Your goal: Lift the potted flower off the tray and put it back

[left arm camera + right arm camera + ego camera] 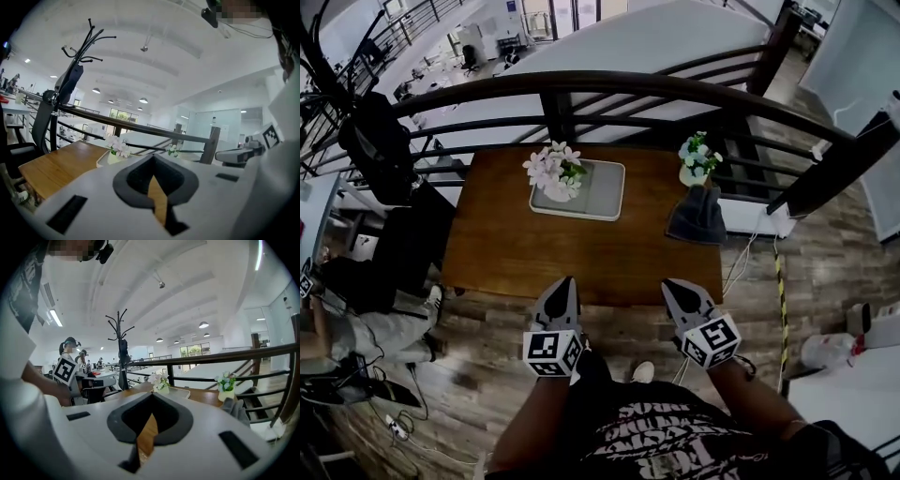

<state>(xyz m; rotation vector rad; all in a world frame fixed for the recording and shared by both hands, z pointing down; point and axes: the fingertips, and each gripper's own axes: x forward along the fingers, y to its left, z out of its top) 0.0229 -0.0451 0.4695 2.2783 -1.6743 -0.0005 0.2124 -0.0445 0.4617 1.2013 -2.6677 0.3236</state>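
- In the head view, the potted flower (555, 171) stood upright at the left end of the pale tray (605, 192), toward the far side of the wooden table (544, 248).
- The left gripper (569, 280) hung over the table's near edge, its tips pointing at the tray. The flower lay at about 12 o'clock from it, well apart.
- The right gripper (667, 283) hung beside it over the same edge, and the flower lay between 10 and 11 o'clock from it, also well apart.
- A second small flower pot (697, 161) stood at the table's far right corner with a dark cloth (697, 217) just in front of it. A dark railing (581, 84) curved behind the table.
- In the left gripper view, we saw that gripper's jaws closed tip to tip with nothing between them, only table wood showing through the gap behind the tips.
- There the potted flower (117, 146) sat on the tray's near rim (101, 161) at about 10 o'clock from the tips, untouched. A coat stand (70, 79) rose at the left.
- In the right gripper view, the jaws likewise met at their tips and held nothing.
- There the potted flower (160, 382) stood on the tray (183, 392) at about 1 o'clock from the tips, clear of them. The second pot (226, 386) stood toward 3 o'clock.
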